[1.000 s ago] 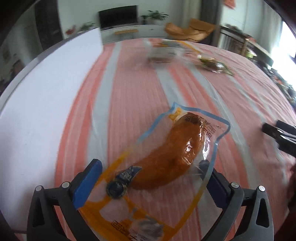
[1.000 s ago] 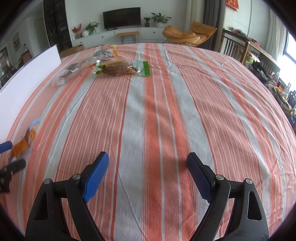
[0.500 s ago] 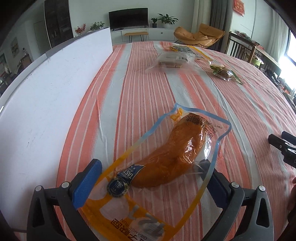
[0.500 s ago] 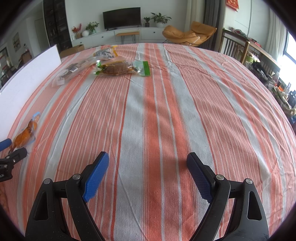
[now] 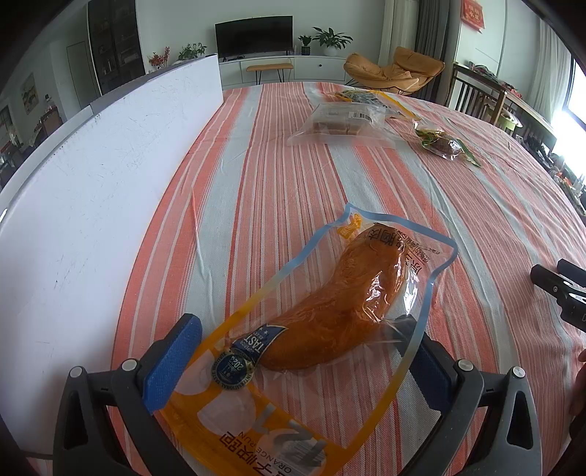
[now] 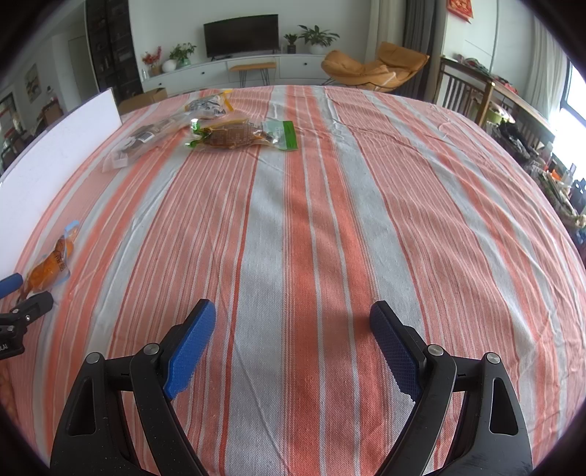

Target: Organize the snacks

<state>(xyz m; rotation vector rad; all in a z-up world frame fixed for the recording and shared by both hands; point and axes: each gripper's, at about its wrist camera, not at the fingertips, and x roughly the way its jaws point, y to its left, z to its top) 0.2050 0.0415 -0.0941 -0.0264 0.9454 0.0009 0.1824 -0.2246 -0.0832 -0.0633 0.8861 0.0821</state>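
Right under my left gripper (image 5: 293, 366) lies the orange snack pouch (image 5: 329, 315), its clear, blue-and-yellow-edged film spread flat on the striped tablecloth (image 5: 278, 183). My left jaws stand wide apart, one blue pad on each side of the pouch's near end, and they do not press it; the film covers part of the right-hand pad, so I cannot tell whether that pad touches it. My right gripper (image 6: 293, 348) is likewise spread wide and has nothing between its pads, only bare cloth beneath.

From the left wrist view I read the printed seal and the orange food inside the pouch; the right wrist view shows the same pouch (image 6: 51, 267) only as a small shape at its far left edge, with the tip of my left gripper (image 6: 14, 293) just beside it. In return, the left view catches just the black tip of my right gripper (image 5: 560, 293) at its right border, well apart from the pouch.

Along my left side runs a white board (image 5: 91, 183), upright, close to the pouch's left; to the right the cloth lies open between the two grippers. Ahead of my right gripper the cloth stretches bare to the far side.

Farther off sit the other snacks: a clear packet of brown pieces (image 5: 340, 124), a yellow-edged packet (image 5: 370, 97) behind it and touching it, and a green-edged packet (image 6: 241, 137) just to their right. The right view shows that green one plainly; the left sees it small and slanted. Beyond the table edge stand a television (image 6: 240, 34) and an orange chair (image 6: 377, 69).
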